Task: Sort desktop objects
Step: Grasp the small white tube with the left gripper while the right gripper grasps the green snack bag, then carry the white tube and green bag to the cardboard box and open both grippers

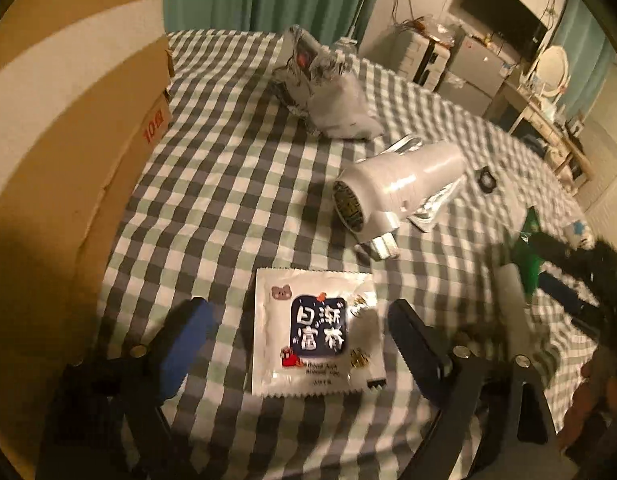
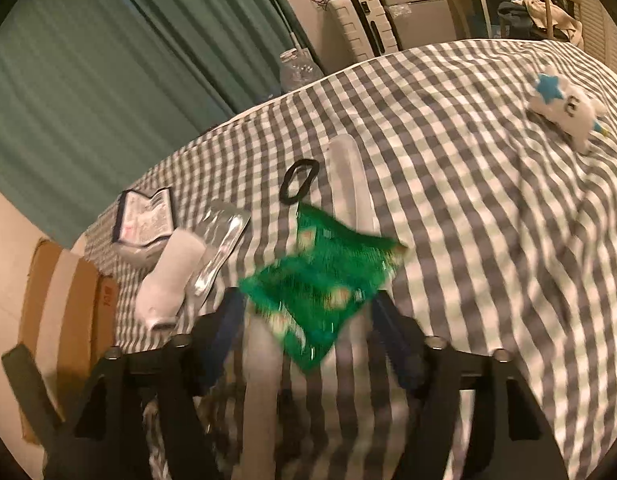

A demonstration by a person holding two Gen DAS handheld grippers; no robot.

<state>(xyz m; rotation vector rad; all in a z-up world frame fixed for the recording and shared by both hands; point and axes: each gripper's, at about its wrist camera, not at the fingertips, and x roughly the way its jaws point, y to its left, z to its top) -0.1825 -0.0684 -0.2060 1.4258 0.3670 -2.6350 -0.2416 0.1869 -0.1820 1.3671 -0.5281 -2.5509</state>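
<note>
Packets dominate this moment. On the checked bedspread (image 1: 212,184), a flat white sachet (image 1: 316,332) with a dark blue label lies between the spread fingers of the left gripper (image 1: 296,344), whose blue pads stand clear of both its edges: released, nothing held. The sachet looks thin, light and slick, a foil-like film with crimped borders; it will likely slide on the cloth, so pinching across its narrow width at a crimped edge seems the safest hold.

In the right wrist view, a green snack bag (image 2: 320,276) sits between the fingers of the right gripper (image 2: 308,328), and the picture is blurred there. The jaws stand fairly wide and the pads do not appear to press on it, so I judge it let go, though the blur leaves some doubt. The bag looks puffy, crinkly and easily crushed; a light grip on its sealed edge would suit.

Nearby lie a white hair dryer (image 1: 396,188), a black hair tie (image 2: 298,180), a plush toy (image 2: 564,108) and a cardboard box (image 1: 68,128) at the bed's edge.
</note>
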